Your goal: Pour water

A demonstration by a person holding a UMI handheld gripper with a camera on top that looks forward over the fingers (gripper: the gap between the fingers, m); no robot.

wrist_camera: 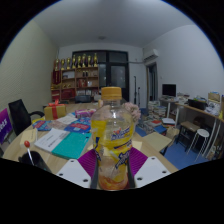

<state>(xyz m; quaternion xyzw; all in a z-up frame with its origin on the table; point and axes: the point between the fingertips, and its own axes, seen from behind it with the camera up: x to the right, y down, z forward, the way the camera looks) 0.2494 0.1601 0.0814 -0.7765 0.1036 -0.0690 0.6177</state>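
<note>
Over a cluttered table point(70, 140), fingers point(112, 165) pinch an orange-capped bottle point(113, 140), label unreadable.

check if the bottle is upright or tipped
Upright: the bottle stands vertical, orange cap on top, gripped between the tool's fingers.

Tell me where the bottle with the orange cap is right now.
In the gripper view, the bottle stands upright between the gripper's two fingers, which press on its sides, above the cluttered table.
</note>
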